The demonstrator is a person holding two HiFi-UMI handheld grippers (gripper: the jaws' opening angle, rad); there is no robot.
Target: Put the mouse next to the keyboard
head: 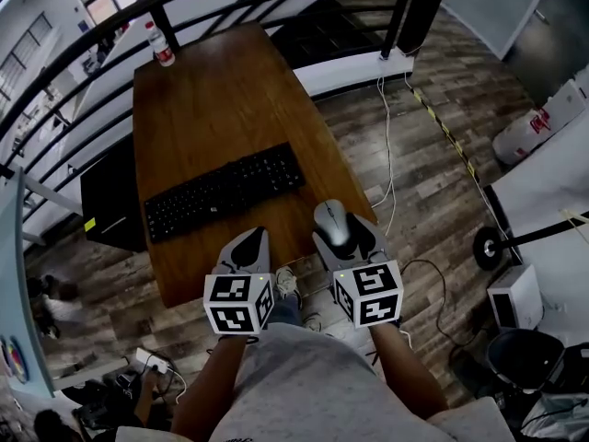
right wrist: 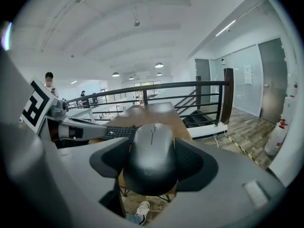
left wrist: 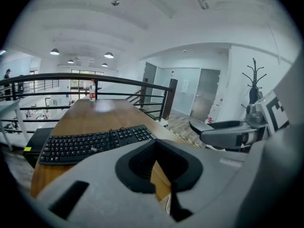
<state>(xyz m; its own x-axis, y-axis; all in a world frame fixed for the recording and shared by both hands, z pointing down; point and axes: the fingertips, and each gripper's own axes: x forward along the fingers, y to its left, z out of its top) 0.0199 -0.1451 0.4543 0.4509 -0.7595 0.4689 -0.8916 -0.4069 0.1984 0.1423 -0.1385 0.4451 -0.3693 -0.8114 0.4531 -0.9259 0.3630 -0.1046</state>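
A black keyboard [head: 224,191] lies slantwise on the near half of the brown wooden table [head: 230,90]. My right gripper [head: 344,236] is shut on a grey-black mouse [head: 331,221], held in the air over the table's near right corner, to the right of the keyboard and a bit nearer to me. In the right gripper view the mouse [right wrist: 152,151] fills the space between the jaws of the gripper [right wrist: 153,163], with the keyboard [right wrist: 121,131] beyond it. My left gripper [head: 247,249] hovers at the table's near edge below the keyboard, shut and empty [left wrist: 159,170].
A plastic bottle [head: 161,44] stands at the table's far left corner by the black railing [head: 83,58]. A black box [head: 110,205] sits beside the table's left side. White cables [head: 386,136] run over the floor to the right. My shoe [head: 287,284] shows below the grippers.
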